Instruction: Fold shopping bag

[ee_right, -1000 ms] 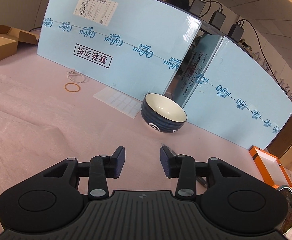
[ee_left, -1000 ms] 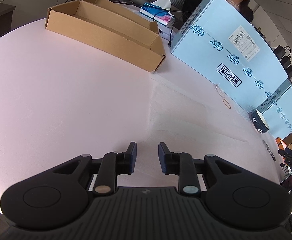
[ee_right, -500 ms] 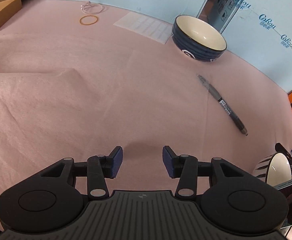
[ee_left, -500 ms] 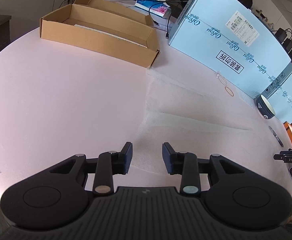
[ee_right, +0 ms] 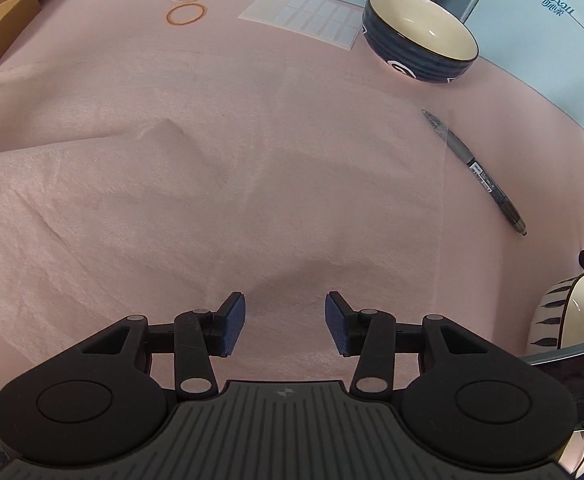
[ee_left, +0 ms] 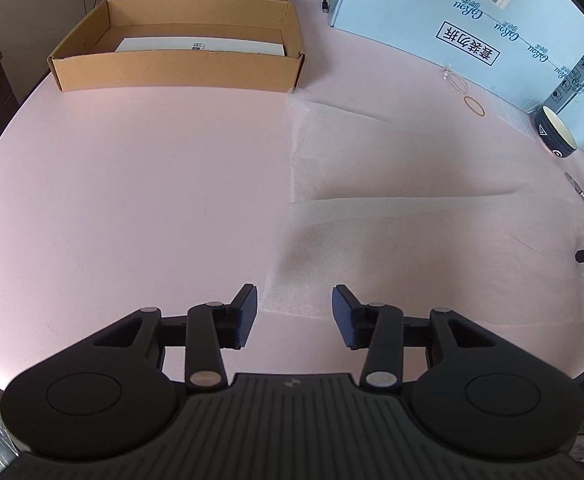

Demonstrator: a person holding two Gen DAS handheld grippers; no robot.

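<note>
Your shopping bag (ee_left: pixel 392 208) lies flat on the pink desk (ee_left: pixel 131 200) — a thin, translucent, matte sheet with a fine fibrous grain, so pale that it nearly blends into the surface beneath. In the left wrist view it fills the centre and right of the frame, a long straight crease crossing it toward the right edge; in the right wrist view the same bag (ee_right: pixel 131 208) covers the left and middle, with a small raised peak in the fabric left of centre and soft wrinkles running down to the lower left. Your left gripper (ee_left: pixel 295 316) hovers at the bottom of its frame just over the bag's near left corner, its ribbed dark pads opening with nothing between them. Your right gripper (ee_right: pixel 285 322) hangs above the bag at the bottom centre, fingers apart and empty. Around the bag, things crowd close: an open cardboard box (ee_left: pixel 179 56) at upper left, holding a white sheet, its corner just at the bag's far corner; a large light-blue carton (ee_left: pixel 464 20) along the top right; a rubber band (ee_right: pixel 186 15) and a thin loop of wire at the top; a sheet of labels (ee_right: pixel 308 20); a dark-blue ribbed bowl (ee_right: pixel 420 36) with a cream inside at upper right; and a grey pen (ee_right: pixel 480 172) lying slantwise at right, its tip under the bag's edge.
</note>
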